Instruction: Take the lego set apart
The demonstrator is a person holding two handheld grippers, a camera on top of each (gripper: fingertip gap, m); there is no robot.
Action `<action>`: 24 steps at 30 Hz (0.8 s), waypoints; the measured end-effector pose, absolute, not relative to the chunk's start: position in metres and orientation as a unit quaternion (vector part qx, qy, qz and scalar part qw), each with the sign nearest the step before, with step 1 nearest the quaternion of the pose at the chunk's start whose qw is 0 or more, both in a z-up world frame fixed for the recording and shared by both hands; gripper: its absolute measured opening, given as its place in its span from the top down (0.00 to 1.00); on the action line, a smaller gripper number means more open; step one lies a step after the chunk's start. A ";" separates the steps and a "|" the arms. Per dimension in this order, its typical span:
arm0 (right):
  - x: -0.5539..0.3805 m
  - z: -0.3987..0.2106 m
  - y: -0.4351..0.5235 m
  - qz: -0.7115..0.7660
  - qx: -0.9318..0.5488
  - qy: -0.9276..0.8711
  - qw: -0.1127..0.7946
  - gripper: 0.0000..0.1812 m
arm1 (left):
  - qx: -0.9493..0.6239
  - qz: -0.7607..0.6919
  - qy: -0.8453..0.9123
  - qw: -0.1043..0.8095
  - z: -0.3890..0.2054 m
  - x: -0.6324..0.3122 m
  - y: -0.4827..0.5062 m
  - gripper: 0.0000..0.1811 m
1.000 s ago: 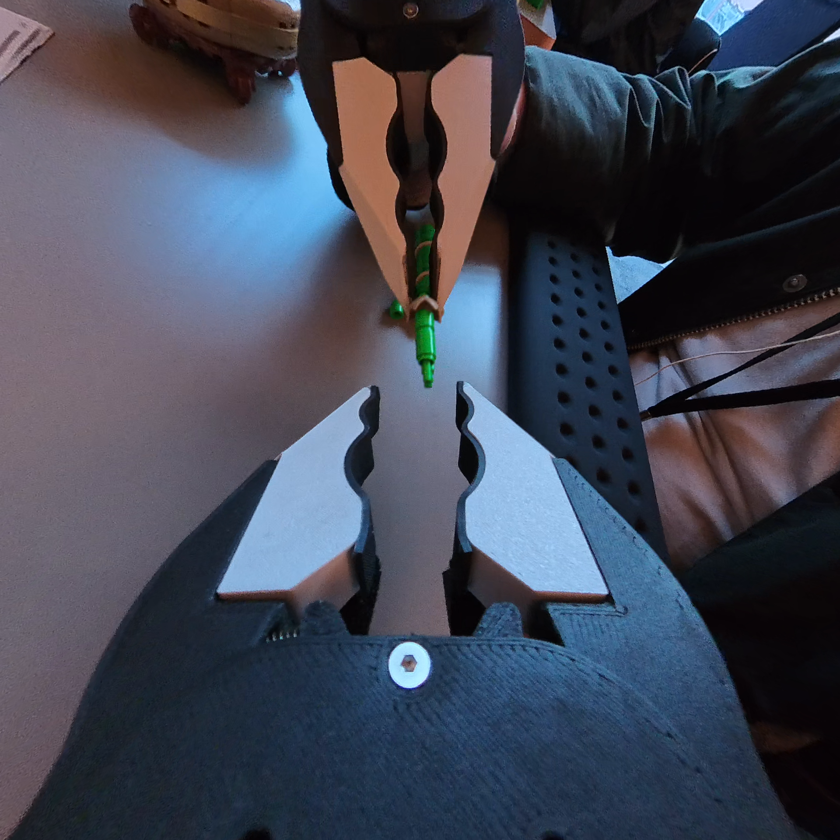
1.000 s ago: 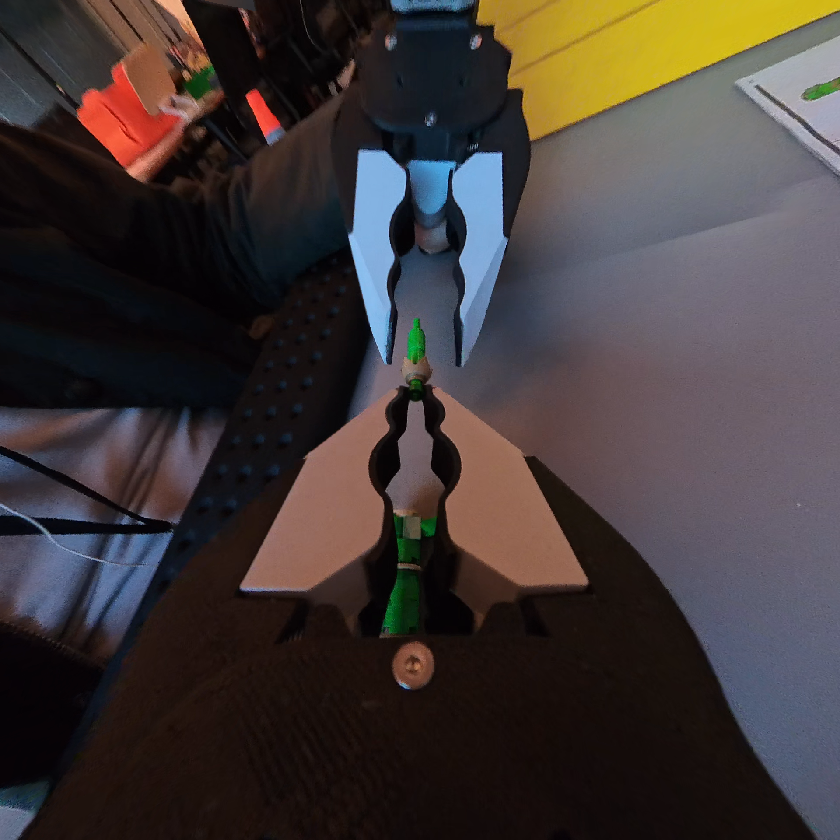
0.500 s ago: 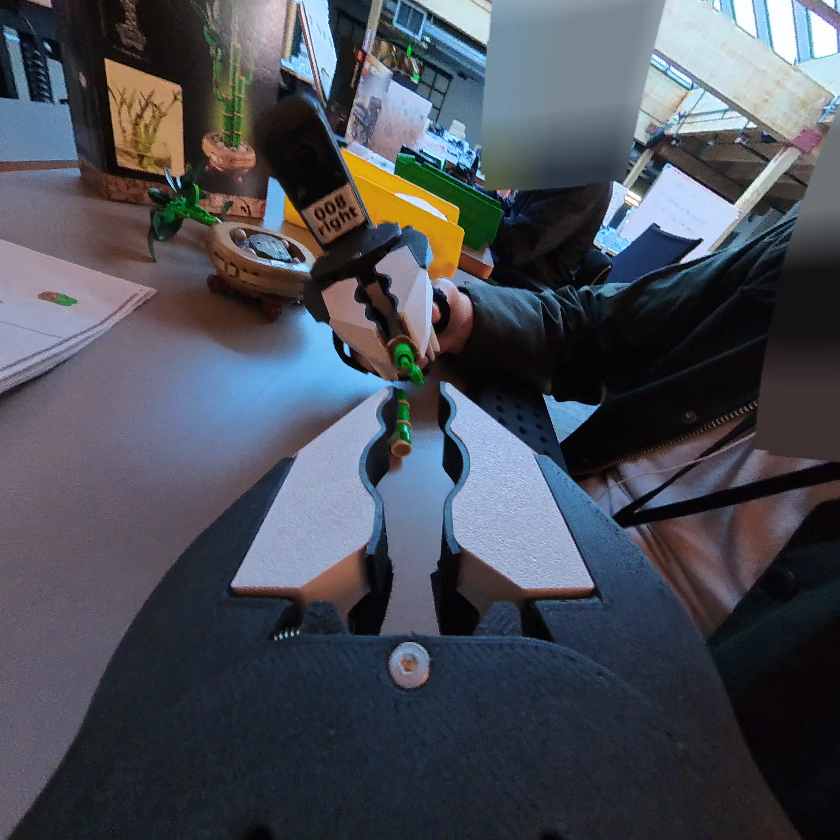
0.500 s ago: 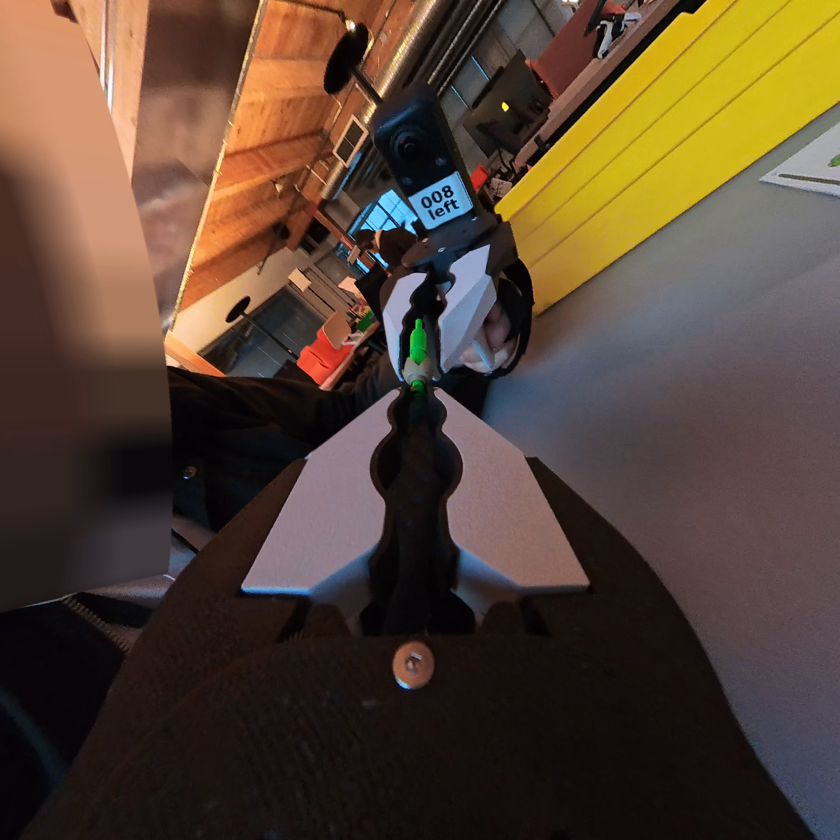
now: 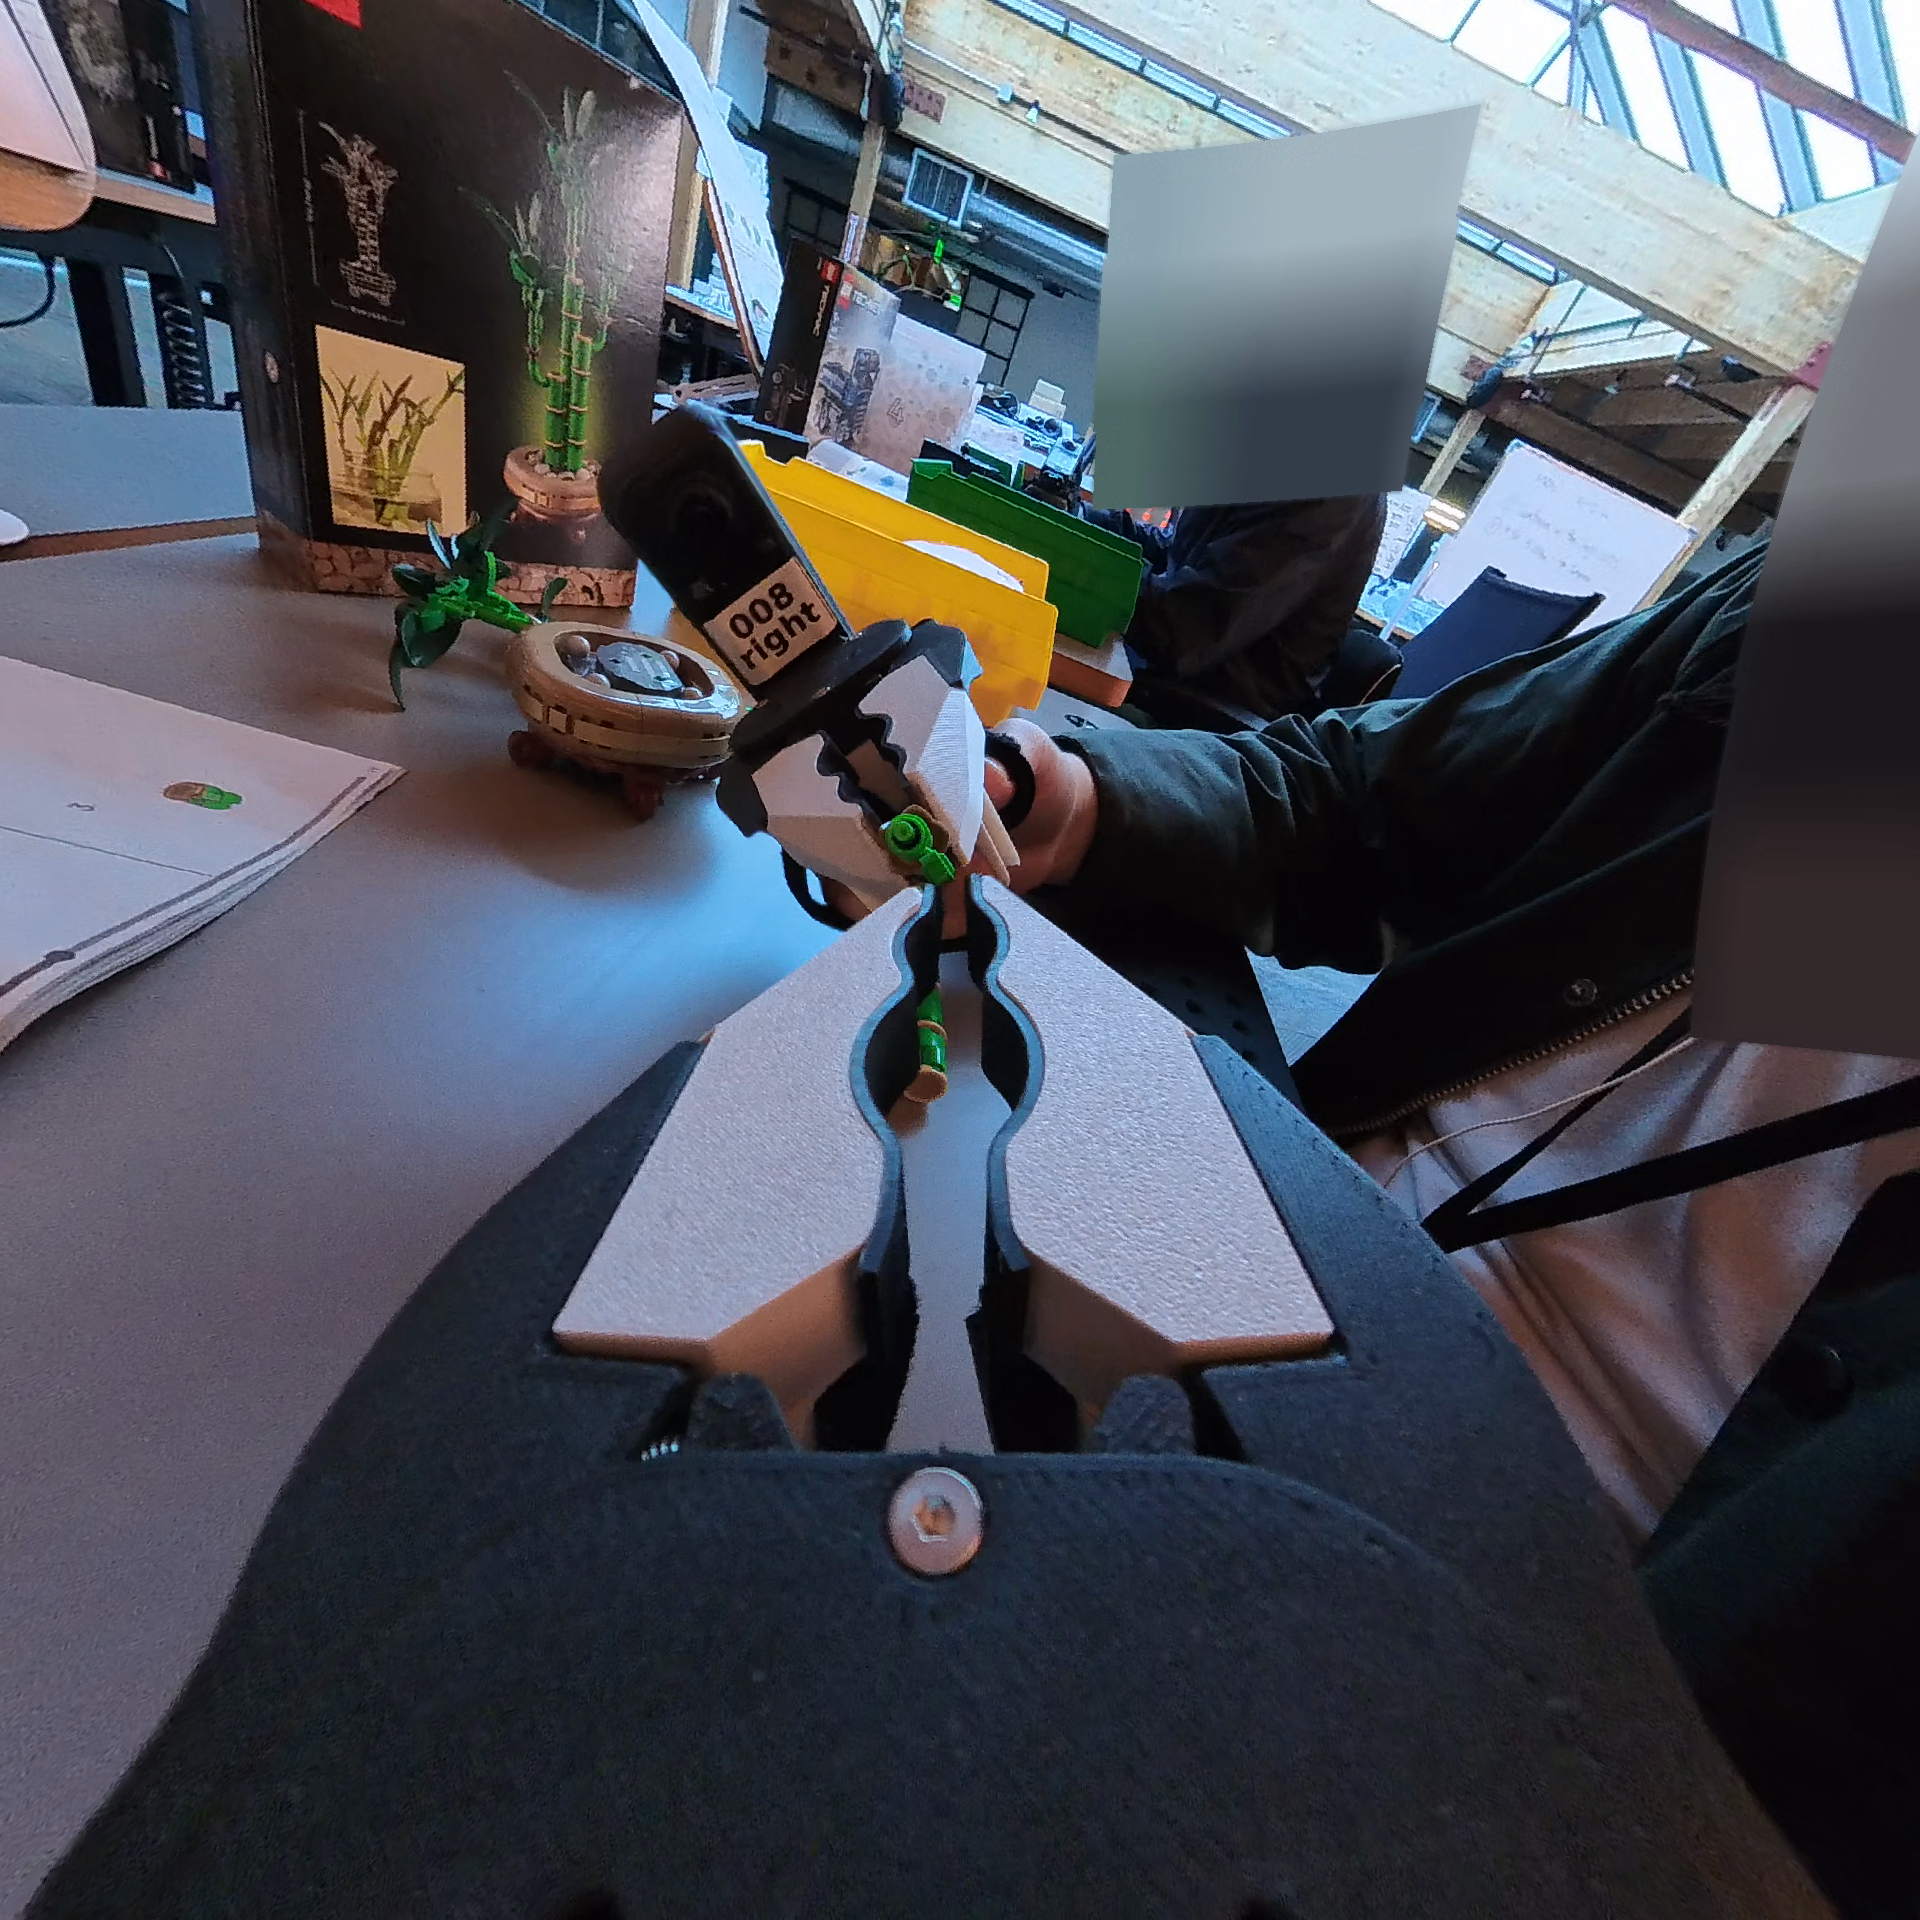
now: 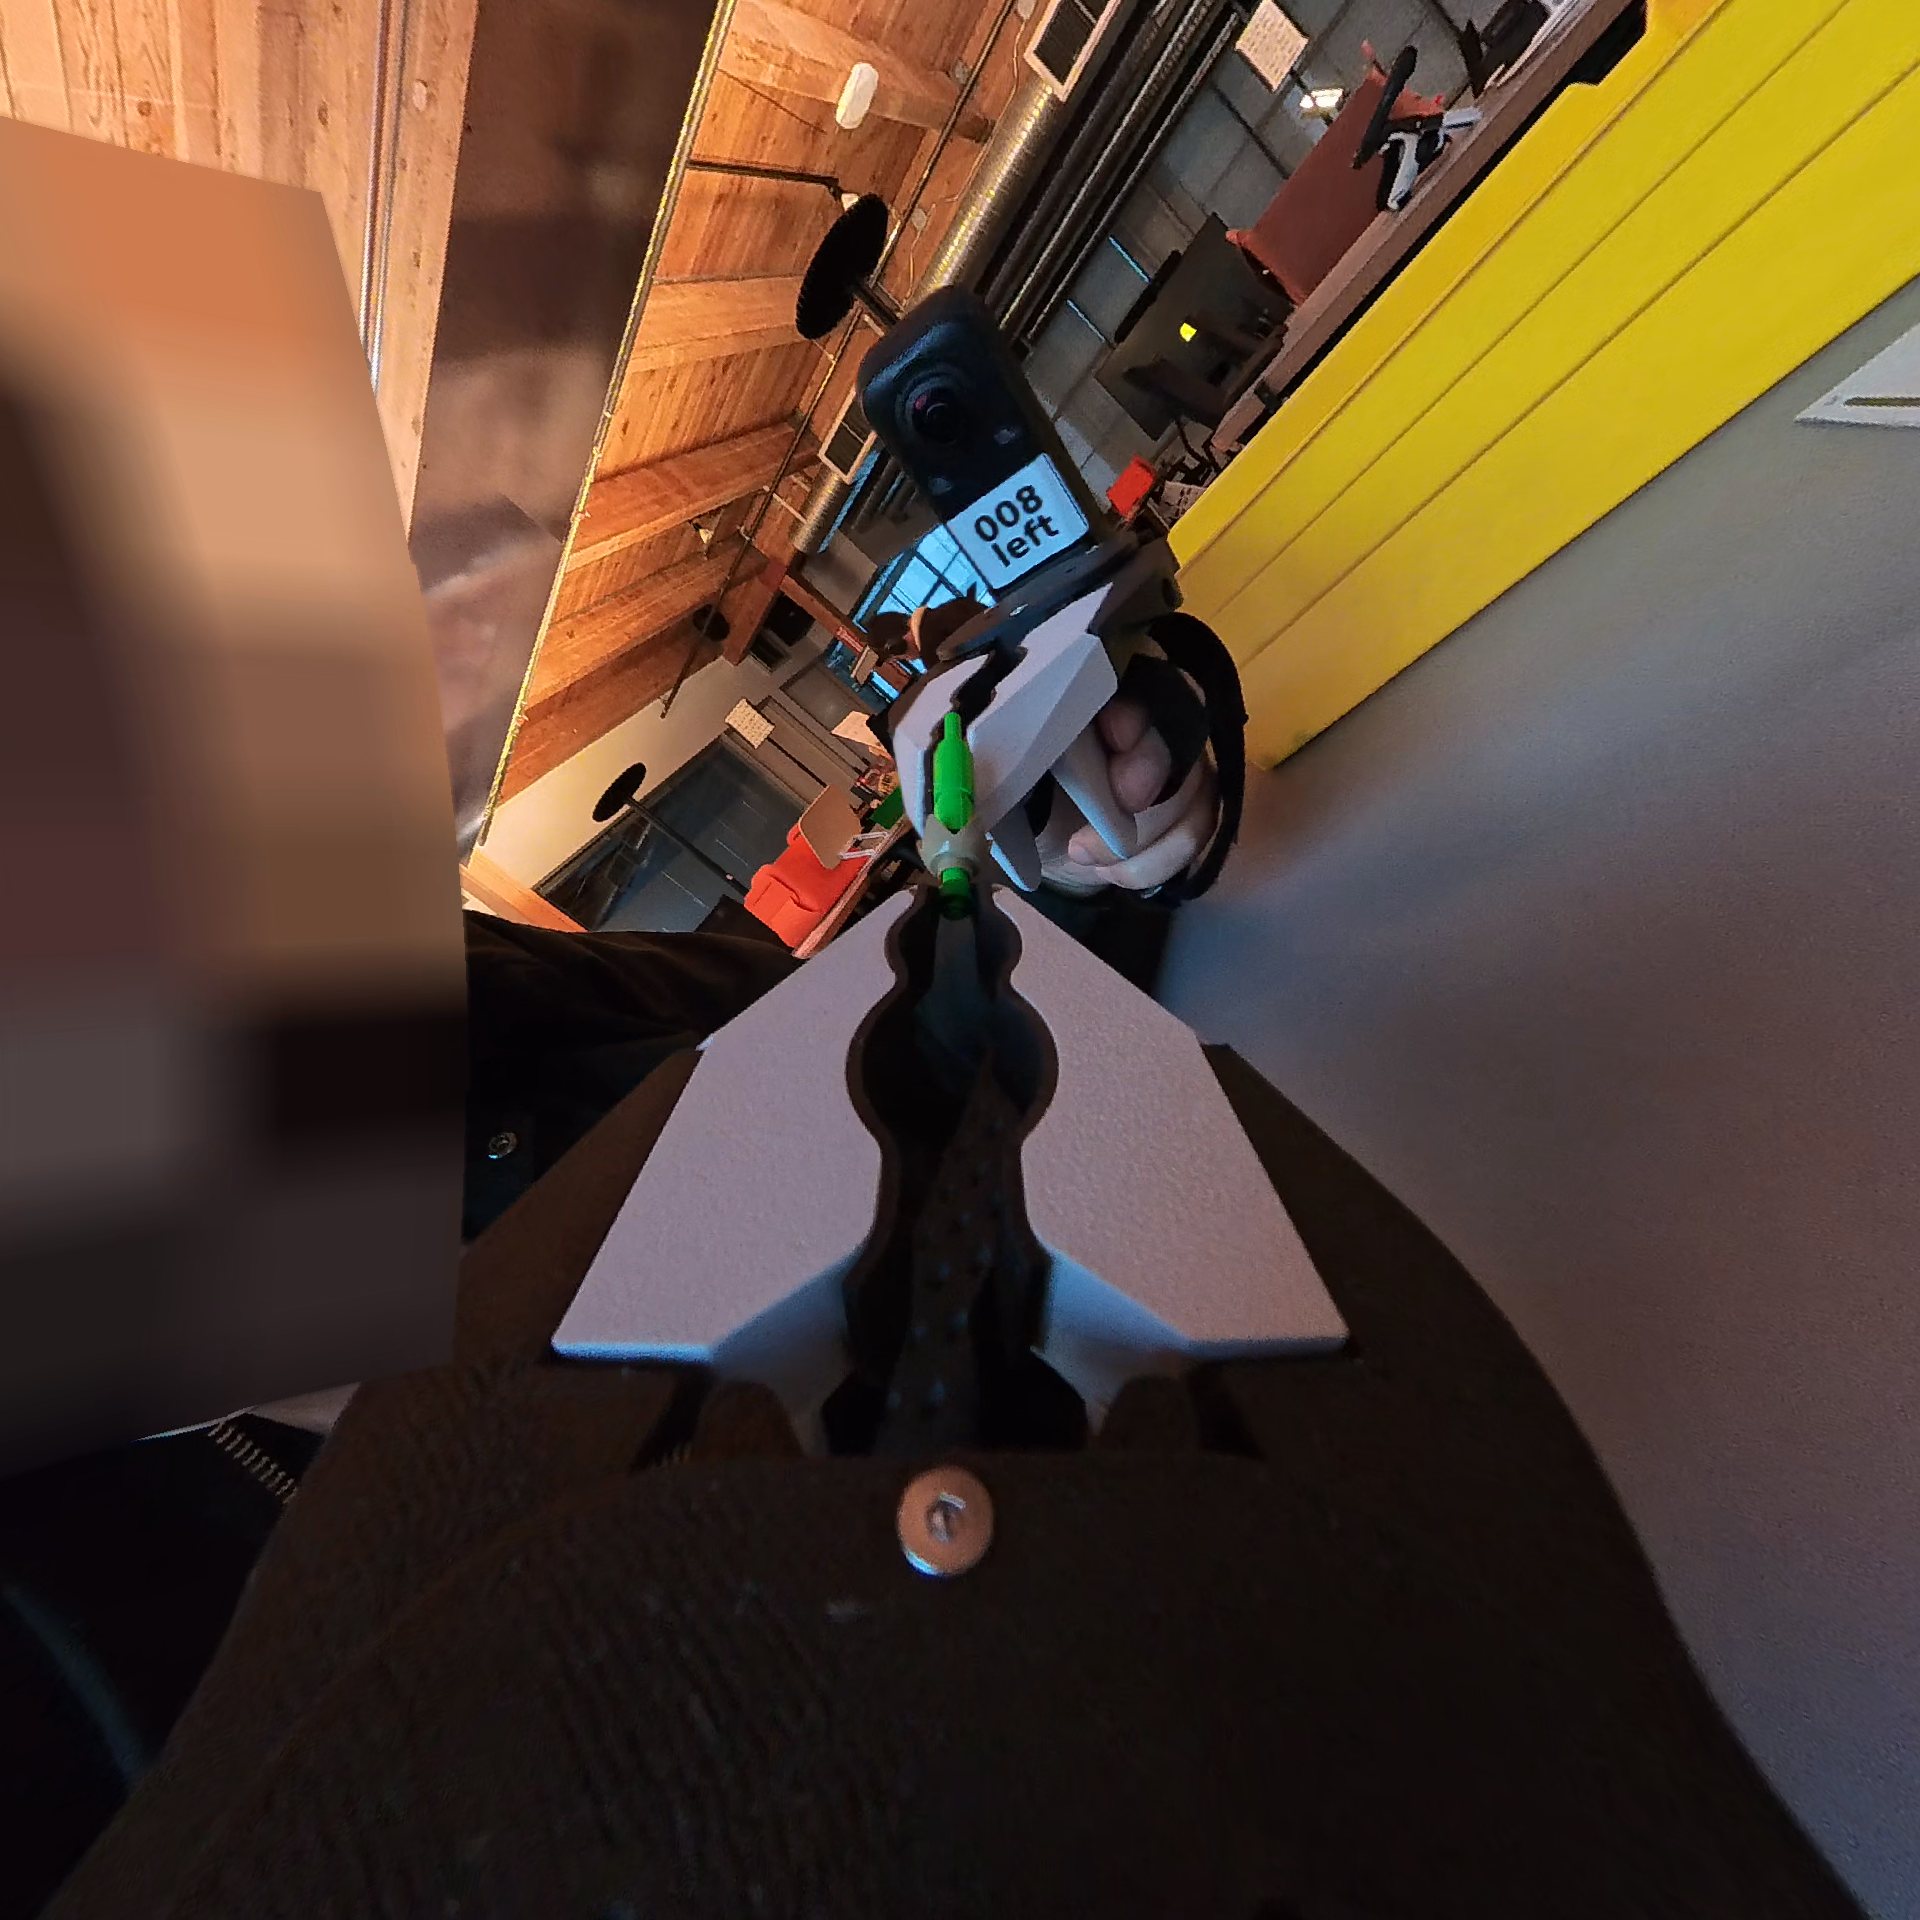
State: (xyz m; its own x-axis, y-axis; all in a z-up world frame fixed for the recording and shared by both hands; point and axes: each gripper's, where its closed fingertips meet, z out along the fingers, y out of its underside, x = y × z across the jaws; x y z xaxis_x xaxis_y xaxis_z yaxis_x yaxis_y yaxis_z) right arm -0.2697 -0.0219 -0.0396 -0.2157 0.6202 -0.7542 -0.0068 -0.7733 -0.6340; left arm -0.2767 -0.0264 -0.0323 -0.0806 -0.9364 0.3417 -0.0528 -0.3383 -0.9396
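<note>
Above grey table (image 5: 312,1091): green stalk (image 6: 948,790) pinched at right hand-held gripper (image 6: 951,909) tips.

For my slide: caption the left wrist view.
Two hand-held grippers, left and right, grip a green bamboo stalk above the grey table.

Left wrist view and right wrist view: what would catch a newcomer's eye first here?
The bright green bamboo stalk held between the two facing grippers stands out: the left gripper and the right gripper each pinch an end in the air above the grey table. Behind, a round tan pot base sits before the set's dark box.
</note>
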 end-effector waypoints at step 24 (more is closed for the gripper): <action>-0.264 -0.046 -0.013 0.674 -0.615 -0.294 0.283 0.97 | -0.587 -0.565 0.437 0.380 -0.044 -0.285 -0.016 0.92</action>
